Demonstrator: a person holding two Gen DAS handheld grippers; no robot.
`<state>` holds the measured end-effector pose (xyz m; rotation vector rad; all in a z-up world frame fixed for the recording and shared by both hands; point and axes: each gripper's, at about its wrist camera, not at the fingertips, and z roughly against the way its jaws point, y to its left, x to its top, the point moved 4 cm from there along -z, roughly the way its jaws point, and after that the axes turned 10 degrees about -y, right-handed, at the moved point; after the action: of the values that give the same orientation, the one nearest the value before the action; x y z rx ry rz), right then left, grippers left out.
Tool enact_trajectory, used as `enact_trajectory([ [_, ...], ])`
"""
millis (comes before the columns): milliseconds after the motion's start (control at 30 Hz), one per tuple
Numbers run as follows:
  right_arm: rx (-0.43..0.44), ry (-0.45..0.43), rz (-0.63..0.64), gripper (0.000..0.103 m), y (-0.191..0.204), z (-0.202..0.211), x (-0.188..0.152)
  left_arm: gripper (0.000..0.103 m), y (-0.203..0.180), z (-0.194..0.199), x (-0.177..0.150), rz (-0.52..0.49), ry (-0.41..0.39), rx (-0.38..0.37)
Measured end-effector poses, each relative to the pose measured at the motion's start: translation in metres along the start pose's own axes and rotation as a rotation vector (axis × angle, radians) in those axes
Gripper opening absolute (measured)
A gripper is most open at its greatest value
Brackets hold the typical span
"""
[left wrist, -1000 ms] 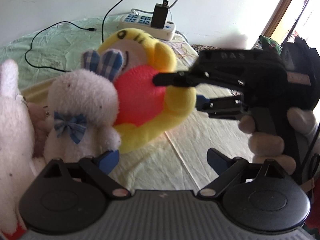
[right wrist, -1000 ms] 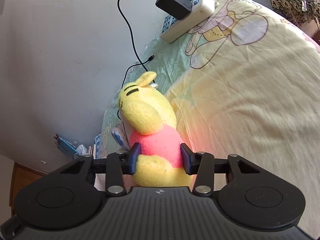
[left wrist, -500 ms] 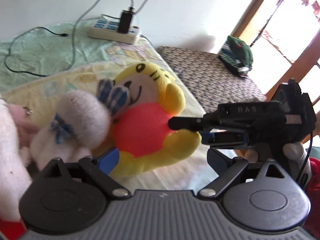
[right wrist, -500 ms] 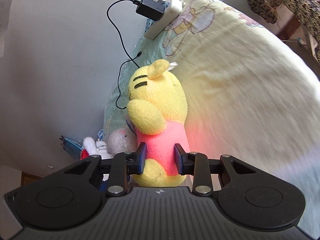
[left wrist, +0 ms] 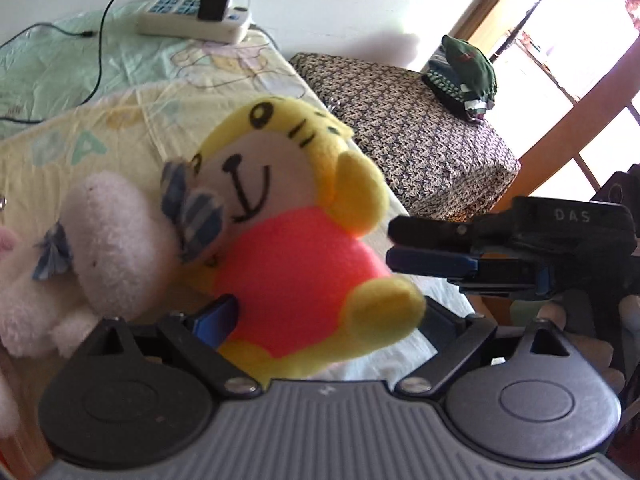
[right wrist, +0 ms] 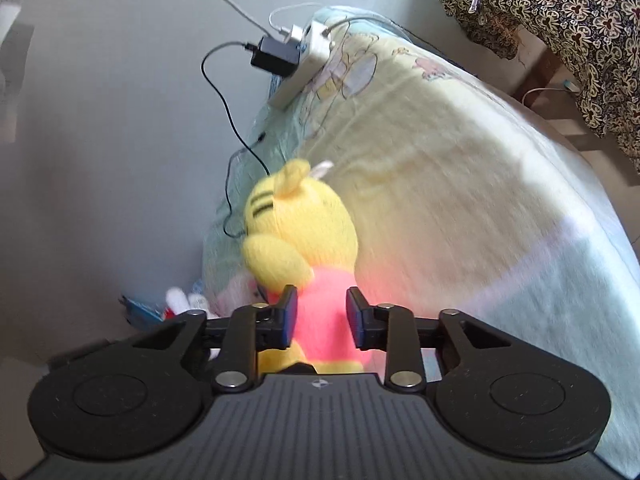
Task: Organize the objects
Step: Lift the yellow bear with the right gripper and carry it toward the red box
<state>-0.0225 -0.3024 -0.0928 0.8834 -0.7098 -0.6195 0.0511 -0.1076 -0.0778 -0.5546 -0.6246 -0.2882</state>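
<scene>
Yellow plush between left gripper's wide jaws (right gripper, marked DAS: grip unclear)

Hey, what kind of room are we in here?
Most likely a bedroom: a cartoon-print bedsheet covers what looks like a bed, plush toys like the yellow plush lie on it, and a power strip sits by the wall.

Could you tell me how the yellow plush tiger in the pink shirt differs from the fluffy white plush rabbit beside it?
The yellow plush tiger is smooth fleece with a drawn smile; the fluffy white plush rabbit is shaggy, wearing a blue checked bow. The tiger sits between the right gripper fingers; the rabbit is ungripped. Both are soft toys.
</scene>
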Motion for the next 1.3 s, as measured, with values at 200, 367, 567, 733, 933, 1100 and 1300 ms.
enact_trajectory([
  [200, 0.037, 0.059, 0.04, 0.058, 0.004, -0.03, -0.003, 0.101, 0.018, -0.019, -0.001, 0.09, 0.048, -0.001],
  [367, 0.089, 0.088, -0.005, 0.068, 0.005, -0.053, -0.01, 0.099, 0.023, -0.027, 0.001, 0.123, 0.044, 0.017],
  [567, 0.15, 0.11, -0.034, 0.063, 0.016, -0.07, -0.013, 0.092, 0.016, -0.027, 0.007, 0.058, 0.026, 0.084],
  [733, 0.153, 0.106, -0.002, 0.059, 0.016, -0.056, -0.016, 0.087, 0.004, -0.021, 0.005, 0.025, 0.03, 0.086],
  [933, 0.13, 0.073, 0.038, 0.059, 0.015, -0.021, -0.024, 0.087, -0.019, -0.018, -0.006, -0.01, 0.054, 0.03],
  [1100, 0.139, 0.021, 0.078, 0.059, 0.02, 0.007, -0.028, 0.087, -0.041, -0.009, -0.009, -0.056, 0.048, -0.009],
  [1300, 0.199, -0.048, 0.106, 0.059, 0.029, 0.03, -0.031, 0.086, -0.062, 0.014, -0.01, -0.131, -0.012, -0.003],
])
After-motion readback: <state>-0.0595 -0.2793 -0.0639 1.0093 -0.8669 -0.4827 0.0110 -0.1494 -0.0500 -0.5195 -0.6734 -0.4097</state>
